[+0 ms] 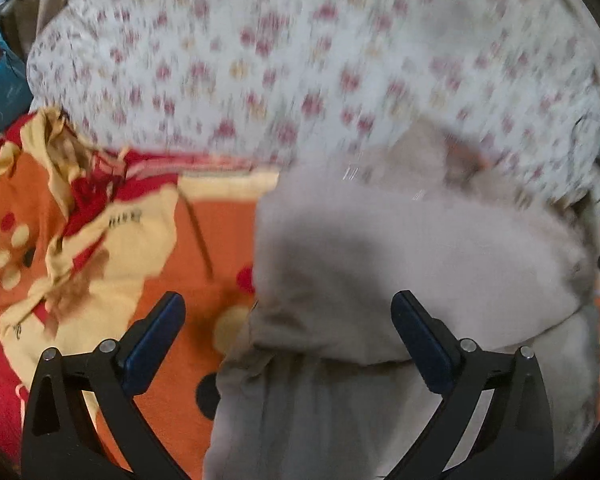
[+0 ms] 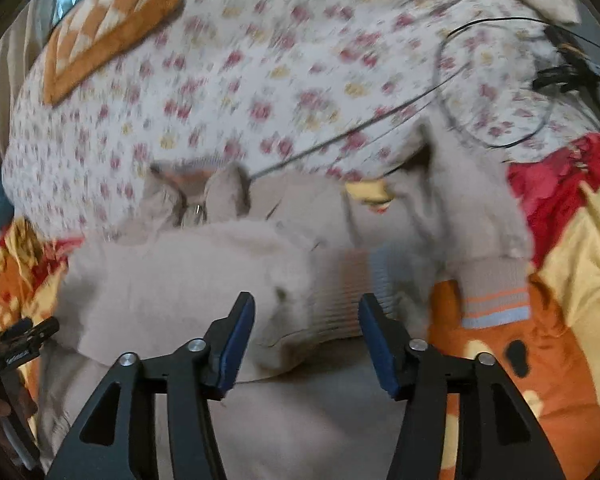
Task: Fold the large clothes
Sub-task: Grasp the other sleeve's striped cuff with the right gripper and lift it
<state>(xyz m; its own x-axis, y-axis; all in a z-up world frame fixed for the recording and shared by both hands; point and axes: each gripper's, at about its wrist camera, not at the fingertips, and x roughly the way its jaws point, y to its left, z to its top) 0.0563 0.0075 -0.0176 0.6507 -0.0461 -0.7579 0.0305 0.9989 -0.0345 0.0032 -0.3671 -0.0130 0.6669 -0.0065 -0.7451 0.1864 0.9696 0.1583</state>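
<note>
A bed fills both views, covered by a white floral sheet [image 1: 300,60] with an orange, red and cream cartoon blanket [image 1: 100,240] spread over its near part. An orange patterned pillow [image 2: 116,20] lies on the sheet toward the far left in my right view. The beige sweater [image 1: 400,260] rests on the blanket, its upper part folded over onto its body and its collar reaching the floral sheet. One sleeve lies out to the right, and its ribbed cuff [image 2: 494,292], banded in orange and pale blue, sits on the blanket. A thin black cable [image 2: 380,120] runs across the sheet toward the collar. My left gripper [image 1: 288,332] hovers above the sweater's left edge with its jaws spread wide and nothing between them. My right gripper [image 2: 306,336] hangs over the folded part near a ribbed hem, jaws likewise apart and holding nothing. Both views are blurred.
</note>
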